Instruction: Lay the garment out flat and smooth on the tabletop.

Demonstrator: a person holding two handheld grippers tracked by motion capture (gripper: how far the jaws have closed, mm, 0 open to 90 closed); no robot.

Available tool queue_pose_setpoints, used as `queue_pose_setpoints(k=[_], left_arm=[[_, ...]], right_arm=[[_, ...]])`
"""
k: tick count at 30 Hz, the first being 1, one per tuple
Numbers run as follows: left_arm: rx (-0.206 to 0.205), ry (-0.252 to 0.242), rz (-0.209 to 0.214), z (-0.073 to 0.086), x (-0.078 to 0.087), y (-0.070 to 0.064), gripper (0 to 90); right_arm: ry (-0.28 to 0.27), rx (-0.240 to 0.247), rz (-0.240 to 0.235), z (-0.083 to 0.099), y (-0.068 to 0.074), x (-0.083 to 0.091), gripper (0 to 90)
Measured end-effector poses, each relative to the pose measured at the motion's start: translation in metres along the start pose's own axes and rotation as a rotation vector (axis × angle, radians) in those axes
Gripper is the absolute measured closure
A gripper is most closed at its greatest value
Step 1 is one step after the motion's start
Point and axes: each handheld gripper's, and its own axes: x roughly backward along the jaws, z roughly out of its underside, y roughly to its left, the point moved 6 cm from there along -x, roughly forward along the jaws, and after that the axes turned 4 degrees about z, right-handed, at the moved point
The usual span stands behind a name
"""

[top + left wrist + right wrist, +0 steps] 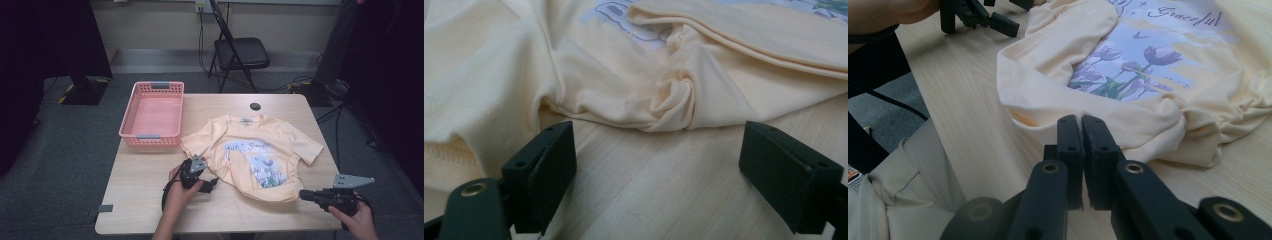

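From the high view, a pale yellow T-shirt (252, 155) lies printed side up on the surface (150, 200), its lower hem rumpled and partly turned over; a pink basket (152, 114) stands well beyond the left gripper (212, 184). The right gripper (305, 195) sits just beside the hem's other corner. This looks like the start of a fold or flattening, with neither corner grasped yet.

In the left gripper view, the jaws stand wide apart, a bunched knot of cloth just ahead between them; the next move likely calls for advancing and closing.

In the right gripper view, the jaws are pressed together, empty, the rolled hem right beyond their tips.
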Motion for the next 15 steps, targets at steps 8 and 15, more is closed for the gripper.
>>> queue_pose_setpoints(k=[8, 15], left_arm=[[0.000, 0.000, 0.000, 0.000, 0.000, 0.000, 15.2], [0.000, 0.000, 0.000, 0.000, 0.000, 0.000, 15.2]], right_arm=[[0.007, 0.001, -0.003, 0.008, 0.003, 0.007, 87.5], [0.010, 0.002, -0.010, 0.012, 0.005, 0.014, 87.8]])
